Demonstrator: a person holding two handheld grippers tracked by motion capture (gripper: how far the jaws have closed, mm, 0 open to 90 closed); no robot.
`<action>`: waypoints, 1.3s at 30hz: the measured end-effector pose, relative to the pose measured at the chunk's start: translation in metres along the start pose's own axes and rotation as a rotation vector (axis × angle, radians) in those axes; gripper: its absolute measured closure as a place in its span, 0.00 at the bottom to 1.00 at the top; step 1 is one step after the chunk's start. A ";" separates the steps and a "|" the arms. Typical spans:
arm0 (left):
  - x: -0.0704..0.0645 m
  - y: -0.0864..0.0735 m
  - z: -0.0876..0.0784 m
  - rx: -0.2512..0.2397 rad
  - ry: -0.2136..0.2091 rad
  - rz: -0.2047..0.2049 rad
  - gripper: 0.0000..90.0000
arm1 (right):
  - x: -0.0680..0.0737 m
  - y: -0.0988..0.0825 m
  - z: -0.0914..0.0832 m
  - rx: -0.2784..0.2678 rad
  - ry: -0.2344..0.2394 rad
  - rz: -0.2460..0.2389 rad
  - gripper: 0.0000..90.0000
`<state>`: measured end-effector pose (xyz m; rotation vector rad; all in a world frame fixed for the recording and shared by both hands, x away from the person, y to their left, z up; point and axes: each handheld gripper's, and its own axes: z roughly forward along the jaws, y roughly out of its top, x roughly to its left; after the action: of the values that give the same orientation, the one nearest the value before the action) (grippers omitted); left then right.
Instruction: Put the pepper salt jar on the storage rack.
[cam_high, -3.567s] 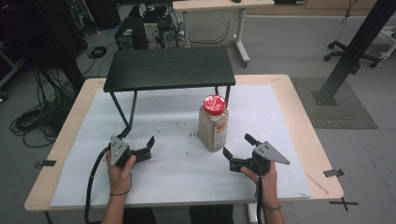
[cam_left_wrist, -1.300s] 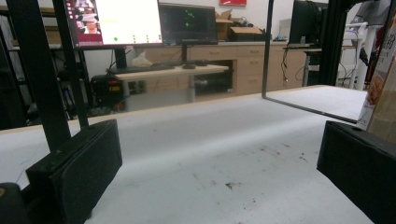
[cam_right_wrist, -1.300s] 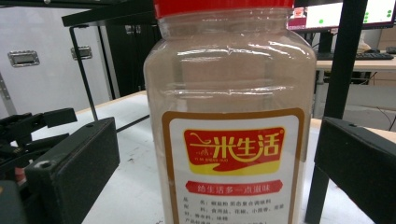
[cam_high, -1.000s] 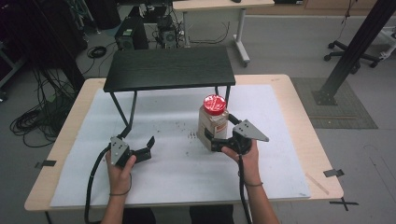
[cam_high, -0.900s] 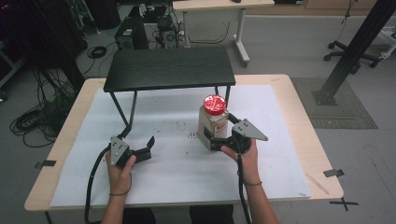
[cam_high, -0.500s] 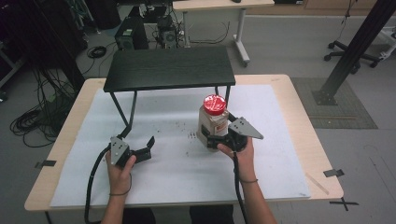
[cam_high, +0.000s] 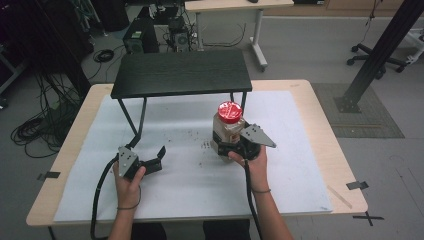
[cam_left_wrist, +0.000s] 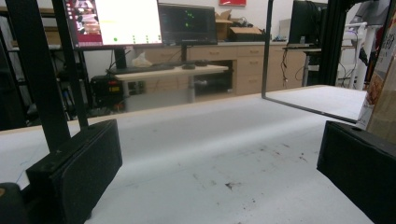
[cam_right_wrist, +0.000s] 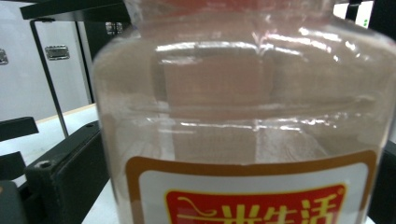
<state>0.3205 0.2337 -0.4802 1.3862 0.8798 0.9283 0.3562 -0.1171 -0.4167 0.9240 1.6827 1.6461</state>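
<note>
Wooden table under a white mat, black shelf stand at the rear. Red-lidded clear jar upright mid-mat, just before the stand. Right gripper at the jar's base, jaws straddling, not visibly clamped: grasp step. Next, probably: close firmly, lift straight. Left gripper wide open, empty, resting.

grey floor | wooden desk | cables | monitors
</note>
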 end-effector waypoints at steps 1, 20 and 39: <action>0.000 0.000 0.000 0.000 0.000 0.000 0.00 | 0.000 0.000 0.000 0.001 -0.002 0.003 0.00; 0.000 0.000 0.000 0.000 0.000 -0.001 0.00 | 0.000 -0.004 0.006 0.003 -0.006 0.013 0.00; 0.000 0.000 0.000 0.000 0.000 0.002 0.00 | 0.000 -0.006 0.004 0.003 -0.005 0.013 0.04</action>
<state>0.3204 0.2335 -0.4802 1.3870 0.8788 0.9297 0.3593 -0.1143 -0.4224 0.9418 1.6800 1.6489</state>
